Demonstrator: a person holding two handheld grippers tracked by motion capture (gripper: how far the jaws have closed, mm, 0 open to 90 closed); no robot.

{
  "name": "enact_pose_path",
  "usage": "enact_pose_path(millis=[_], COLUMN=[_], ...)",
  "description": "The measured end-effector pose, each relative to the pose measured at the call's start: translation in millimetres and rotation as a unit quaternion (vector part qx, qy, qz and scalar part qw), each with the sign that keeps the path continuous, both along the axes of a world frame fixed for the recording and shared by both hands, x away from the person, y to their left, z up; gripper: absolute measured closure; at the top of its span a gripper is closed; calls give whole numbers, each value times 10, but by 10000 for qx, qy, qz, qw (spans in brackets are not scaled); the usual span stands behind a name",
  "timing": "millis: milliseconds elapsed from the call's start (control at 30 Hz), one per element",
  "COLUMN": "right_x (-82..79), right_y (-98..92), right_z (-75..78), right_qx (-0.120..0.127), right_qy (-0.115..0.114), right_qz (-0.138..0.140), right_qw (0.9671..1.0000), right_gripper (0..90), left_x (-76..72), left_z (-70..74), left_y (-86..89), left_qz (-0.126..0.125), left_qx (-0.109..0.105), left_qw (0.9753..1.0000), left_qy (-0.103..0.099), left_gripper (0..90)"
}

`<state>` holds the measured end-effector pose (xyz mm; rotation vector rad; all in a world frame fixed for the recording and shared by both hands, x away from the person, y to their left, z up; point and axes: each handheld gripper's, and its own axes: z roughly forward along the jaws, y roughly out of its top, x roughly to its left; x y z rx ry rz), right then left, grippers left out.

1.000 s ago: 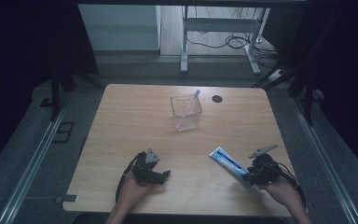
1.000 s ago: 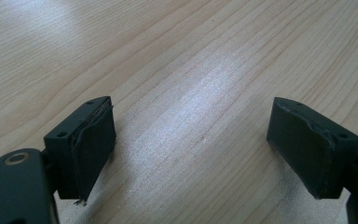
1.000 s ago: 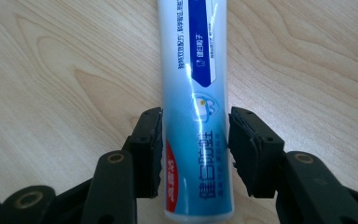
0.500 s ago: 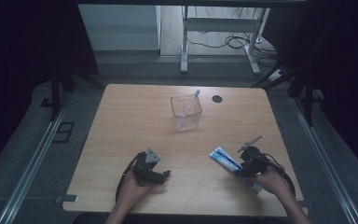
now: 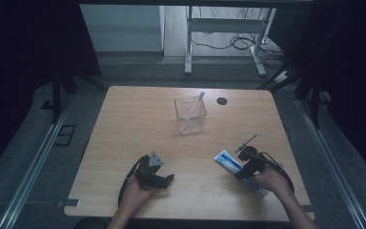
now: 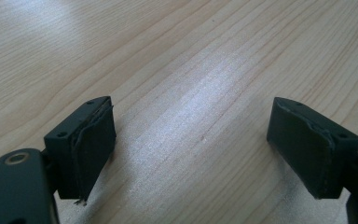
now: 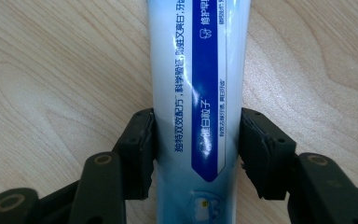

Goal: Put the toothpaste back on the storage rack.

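Right claw [image 7: 196, 154] advanced, now clamps toothpaste tube [image 7: 198, 70]; print legible

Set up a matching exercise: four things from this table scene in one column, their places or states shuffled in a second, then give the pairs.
1. toothpaste tube
2. left tool
3. toothbrush
4. black disc

A. stands tilted in the clear cup
B. open above bare wood
C. lies flat between the right tool jaws
D. on the table's far edge, right of the cup

Pairs: 1-C, 2-B, 3-A, 4-D
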<state>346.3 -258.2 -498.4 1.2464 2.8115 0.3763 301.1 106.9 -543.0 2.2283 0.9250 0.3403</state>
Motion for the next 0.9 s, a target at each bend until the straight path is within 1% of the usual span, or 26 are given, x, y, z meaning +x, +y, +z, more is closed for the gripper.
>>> enact_pose_path(millis=[67, 100, 167, 267, 400, 567, 733, 900], right_x=[0, 2, 4, 6, -3, -7, 0, 5], right_y=[-1, -5, -8, 1, 1, -41, -82, -77], right_z=[6, 21, 53, 83, 104, 119, 194, 304], right_qx=[-9, -2, 11, -36, -43, 85, 255, 435], right_qy=[-1, 14, 22, 38, 18, 18, -168, -377], right_qz=[-28, -34, -28, -24, 12, 27, 0, 25], right_qw=[10000, 10000, 10000, 10000, 10000, 10000, 9995, 9983], right_gripper=[533, 589, 652, 693, 715, 721, 722, 722], left_x=[0, 0, 0, 0, 0, 0, 0, 0], left_z=[0, 0, 0, 0, 0, 0, 0, 0], left_y=[0, 0, 0, 0, 0, 0, 0, 0], left_qz=[1, 0, 0, 0, 1, 2, 0, -1], left_qx=[-1, 0, 0, 0, 0, 0, 0, 1], left_qw=[10000, 10000, 10000, 10000, 10000, 10000, 10000, 10000], left_qy=[0, -1, 0, 0, 1, 0, 1, 0], left_gripper=[154, 153, 154, 154, 154, 154, 154, 154])
